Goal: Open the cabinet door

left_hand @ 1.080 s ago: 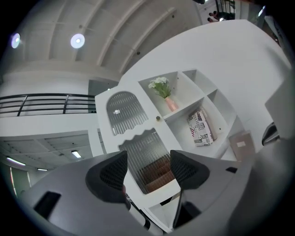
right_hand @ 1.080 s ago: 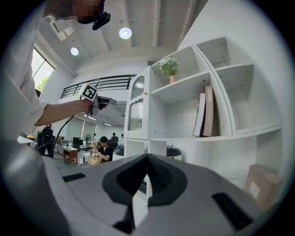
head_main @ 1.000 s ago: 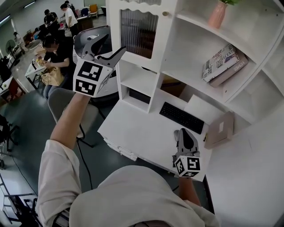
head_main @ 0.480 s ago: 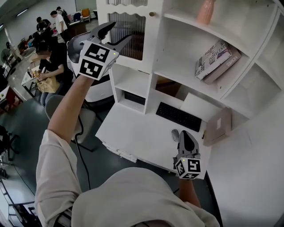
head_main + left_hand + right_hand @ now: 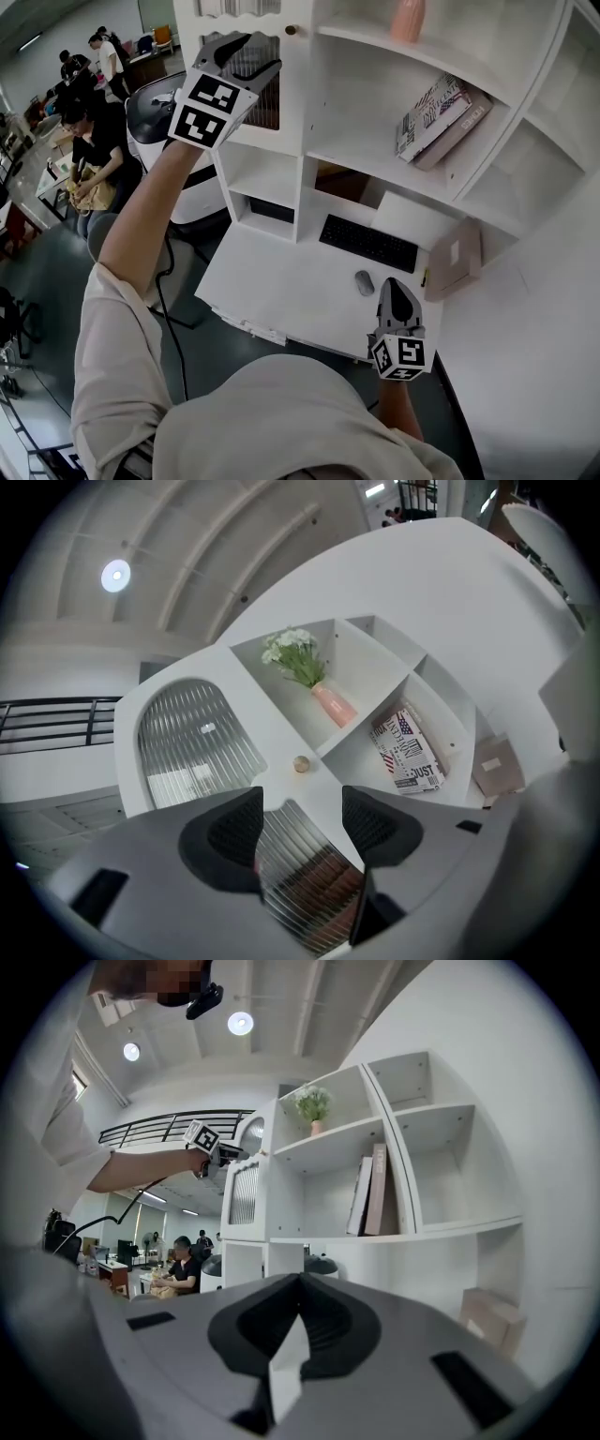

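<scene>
The white cabinet's door [image 5: 268, 105] has ribbed glass and a small round knob [image 5: 292, 30] on its right stile. The door is closed. My left gripper [image 5: 251, 52] is raised in front of the glass, a little left of the knob. Its jaws are wide apart and closing, with nothing between them. In the left gripper view the knob [image 5: 301, 763] sits just beyond the left gripper [image 5: 302, 819], apart from both pads, with ribbed glass [image 5: 192, 742] beside it. My right gripper [image 5: 394, 292] is shut and empty, low over the desk's front edge.
On the white desk [image 5: 281, 281] lie a black keyboard [image 5: 367, 244], a grey mouse [image 5: 364, 282] and a brown box [image 5: 453, 260]. Books [image 5: 436, 117] and a pink vase [image 5: 407, 21] stand on open shelves right of the door. People [image 5: 89, 141] sit at tables at far left.
My left gripper has risen and moved right, from beside the cabinet to in front of the door glass near the knob. The right gripper has shifted only slightly.
</scene>
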